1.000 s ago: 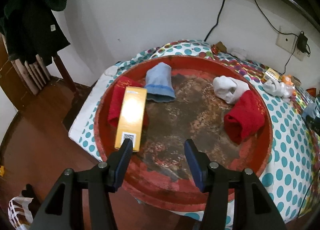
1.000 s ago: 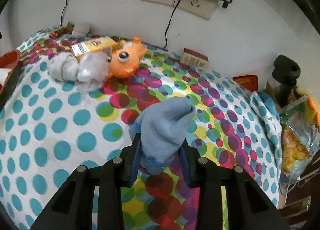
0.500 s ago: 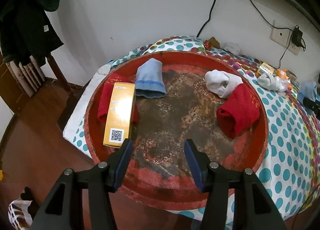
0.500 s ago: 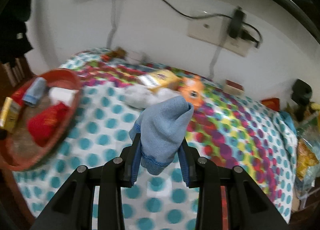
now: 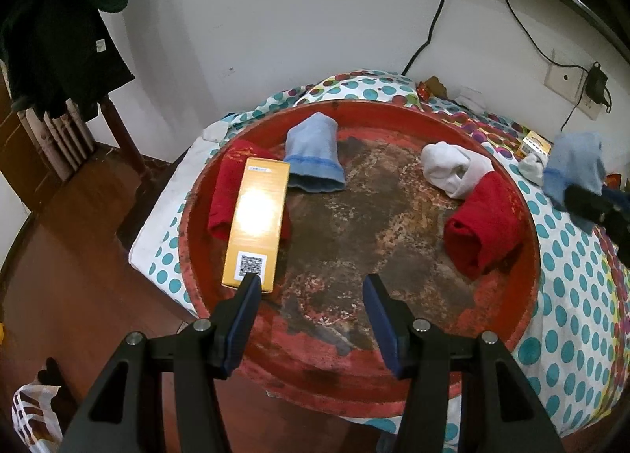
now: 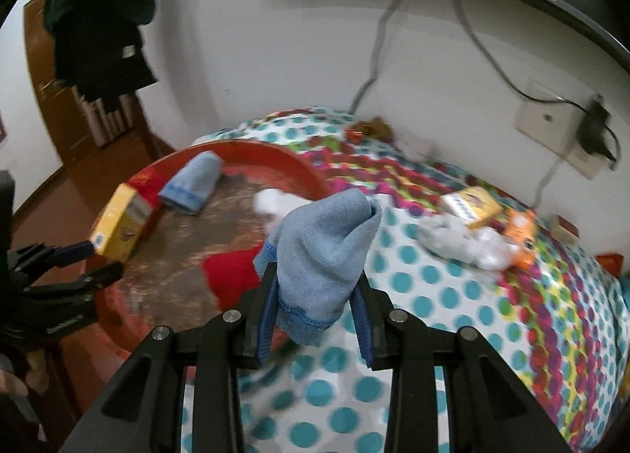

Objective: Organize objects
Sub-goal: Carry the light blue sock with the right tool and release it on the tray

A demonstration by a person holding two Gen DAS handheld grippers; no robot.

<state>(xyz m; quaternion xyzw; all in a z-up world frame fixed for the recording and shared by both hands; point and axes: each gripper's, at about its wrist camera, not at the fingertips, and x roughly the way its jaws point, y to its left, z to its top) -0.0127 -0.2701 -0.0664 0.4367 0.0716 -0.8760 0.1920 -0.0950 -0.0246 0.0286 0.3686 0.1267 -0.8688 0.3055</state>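
My right gripper [image 6: 315, 276] is shut on a light blue sock [image 6: 323, 252] and holds it in the air over the bed, just right of the round red tray [image 6: 275, 154]; the sock also shows in the left wrist view [image 5: 575, 165]. The tray [image 5: 393, 370] holds a second blue sock [image 5: 315, 154], a yellow box [image 5: 258, 217] lying on a red cloth [image 5: 224, 193], a white sock [image 5: 453, 173] and a red rolled cloth [image 5: 484, 232]. My left gripper [image 5: 311, 287] is open and empty above the tray's near rim, its left finger beside the box.
The tray lies on a bed with a dotted sheet [image 6: 433, 295]. An orange toy [image 6: 519, 232], a yellow packet [image 6: 472, 209] and white socks [image 6: 456, 240] lie near the wall. Dark clothes [image 5: 59, 28] hang over a chair at the left. A wall socket with charger [image 6: 590, 130] is behind.
My right gripper has lifted the blue sock off the bed and swung it left toward the red tray. My left gripper has stayed open over the tray's near rim.
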